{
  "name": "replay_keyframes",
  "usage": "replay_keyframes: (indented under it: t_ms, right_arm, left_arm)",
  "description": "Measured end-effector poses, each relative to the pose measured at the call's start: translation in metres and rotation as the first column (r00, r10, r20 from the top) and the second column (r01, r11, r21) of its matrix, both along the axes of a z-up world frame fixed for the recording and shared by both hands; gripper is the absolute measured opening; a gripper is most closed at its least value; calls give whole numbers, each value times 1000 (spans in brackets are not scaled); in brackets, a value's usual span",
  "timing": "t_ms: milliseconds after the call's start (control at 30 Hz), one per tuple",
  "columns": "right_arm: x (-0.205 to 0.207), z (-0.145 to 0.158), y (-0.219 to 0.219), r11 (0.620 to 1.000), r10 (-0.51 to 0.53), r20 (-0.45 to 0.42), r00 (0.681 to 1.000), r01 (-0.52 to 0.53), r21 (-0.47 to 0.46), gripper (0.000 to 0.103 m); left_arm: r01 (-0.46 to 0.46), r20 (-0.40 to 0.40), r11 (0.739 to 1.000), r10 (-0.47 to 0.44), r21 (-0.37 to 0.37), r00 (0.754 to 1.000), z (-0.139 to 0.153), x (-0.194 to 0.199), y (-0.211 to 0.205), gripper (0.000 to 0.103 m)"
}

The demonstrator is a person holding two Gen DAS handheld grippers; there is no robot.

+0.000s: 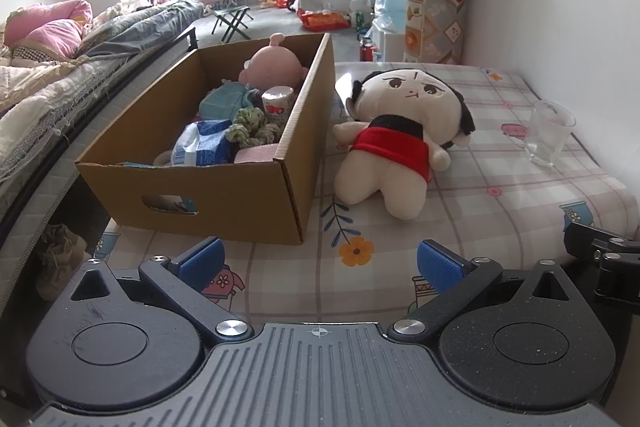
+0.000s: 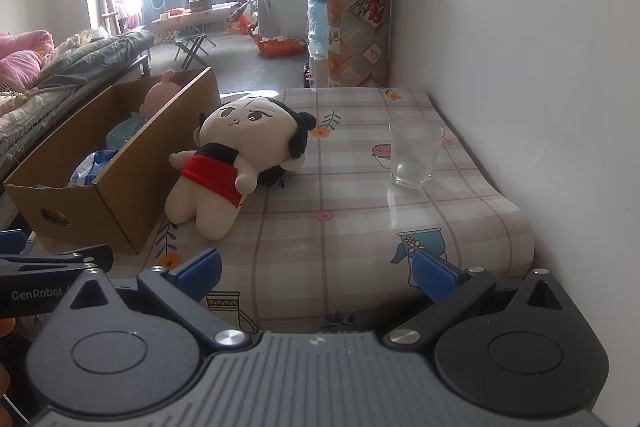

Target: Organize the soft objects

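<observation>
Checked tablecloth (image 2: pixel 360 211), plush doll (image 2: pixel 236 155) beside cardboard box (image 2: pixel 120 195)

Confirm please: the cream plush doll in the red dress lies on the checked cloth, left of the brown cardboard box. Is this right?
Not quite. The cream plush doll in the red dress lies right of the brown cardboard box, on the checked cloth; the left wrist view shows it.
</observation>
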State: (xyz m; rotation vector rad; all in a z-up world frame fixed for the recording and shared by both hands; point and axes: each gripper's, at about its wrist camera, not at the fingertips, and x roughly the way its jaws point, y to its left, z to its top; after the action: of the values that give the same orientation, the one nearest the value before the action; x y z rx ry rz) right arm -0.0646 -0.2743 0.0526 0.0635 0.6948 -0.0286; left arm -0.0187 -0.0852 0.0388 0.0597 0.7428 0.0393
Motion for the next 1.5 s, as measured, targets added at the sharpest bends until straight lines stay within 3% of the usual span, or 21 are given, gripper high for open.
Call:
replay_keyframes:
  t_ms: [1500]
  right_arm:
    - [8,-6,6,999,22,-29,999,-23,-47,103]
  left_arm:
    - [-6,-53,1000,6,0,999,-9,10,5,103]
